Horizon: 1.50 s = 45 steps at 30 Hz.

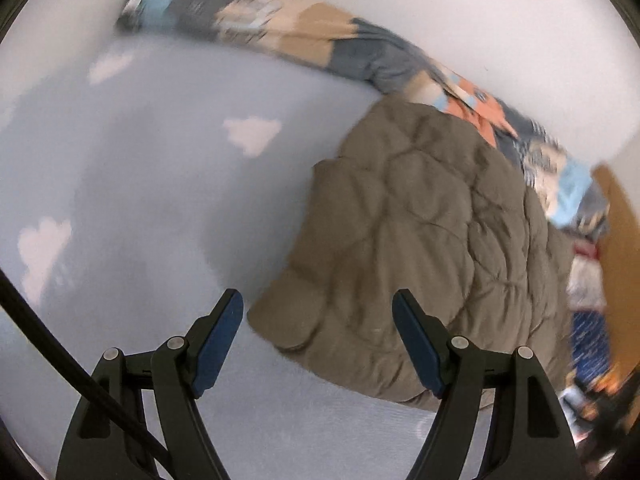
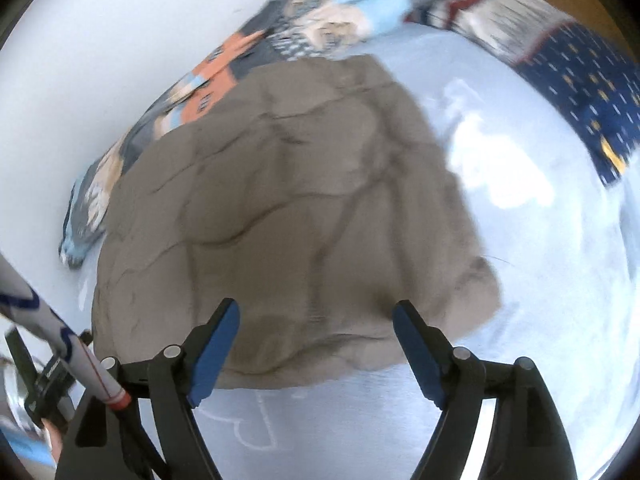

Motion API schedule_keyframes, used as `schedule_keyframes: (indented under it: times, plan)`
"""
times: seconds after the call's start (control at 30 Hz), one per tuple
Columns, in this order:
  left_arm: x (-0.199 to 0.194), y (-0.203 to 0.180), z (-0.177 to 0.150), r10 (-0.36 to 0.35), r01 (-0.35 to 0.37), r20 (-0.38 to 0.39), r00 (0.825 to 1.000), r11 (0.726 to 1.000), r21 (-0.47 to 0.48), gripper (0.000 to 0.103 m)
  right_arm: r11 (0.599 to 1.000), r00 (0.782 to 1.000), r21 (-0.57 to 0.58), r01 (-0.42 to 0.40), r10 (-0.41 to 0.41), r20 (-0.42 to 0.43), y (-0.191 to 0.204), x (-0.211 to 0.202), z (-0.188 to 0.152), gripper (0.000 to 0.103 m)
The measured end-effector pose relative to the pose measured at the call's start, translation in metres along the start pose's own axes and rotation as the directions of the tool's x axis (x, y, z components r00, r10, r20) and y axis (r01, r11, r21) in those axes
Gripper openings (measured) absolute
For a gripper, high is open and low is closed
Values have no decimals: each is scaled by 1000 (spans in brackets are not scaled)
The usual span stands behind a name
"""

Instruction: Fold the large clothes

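Observation:
A brown quilted puffer jacket (image 1: 416, 248) lies folded into a compact bundle on a pale blue bedsheet with white clouds (image 1: 140, 184). In the right wrist view the jacket (image 2: 288, 208) fills the centre. My left gripper (image 1: 318, 308) is open and empty, hovering above the jacket's near left edge. My right gripper (image 2: 316, 316) is open and empty, just above the jacket's near edge. Both views are blurred by motion.
A patterned blanket with blue, grey and orange patches (image 1: 320, 40) runs along the white wall (image 1: 480, 8) behind the jacket; it also shows in the right wrist view (image 2: 224, 68). A navy patterned cloth (image 2: 580, 92) lies at the far right. A sleeved arm (image 2: 52, 328) holds the other gripper at the lower left.

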<state>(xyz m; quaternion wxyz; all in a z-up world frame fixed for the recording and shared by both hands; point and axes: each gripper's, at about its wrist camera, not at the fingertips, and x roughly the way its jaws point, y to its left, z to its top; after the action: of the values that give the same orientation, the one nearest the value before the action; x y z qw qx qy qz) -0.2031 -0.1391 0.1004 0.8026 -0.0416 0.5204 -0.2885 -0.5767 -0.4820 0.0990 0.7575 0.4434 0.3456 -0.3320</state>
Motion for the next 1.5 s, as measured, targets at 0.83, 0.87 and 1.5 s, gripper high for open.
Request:
schedule_keyframes:
  times: [0.83, 0.87, 1.5]
  plan:
    - [43, 40, -21, -240, 222, 3, 971, 893, -391, 82, 845, 976, 498, -193, 217, 11, -101, 31, -16, 89]
    - [45, 41, -22, -246, 229, 7, 969, 888, -400, 83, 840, 976, 505, -197, 216, 22, -100, 35, -17, 91]
    - [51, -2, 5, -151, 156, 44, 988, 979, -130, 56, 964, 999, 265, -33, 22, 42, -51, 41, 6, 57]
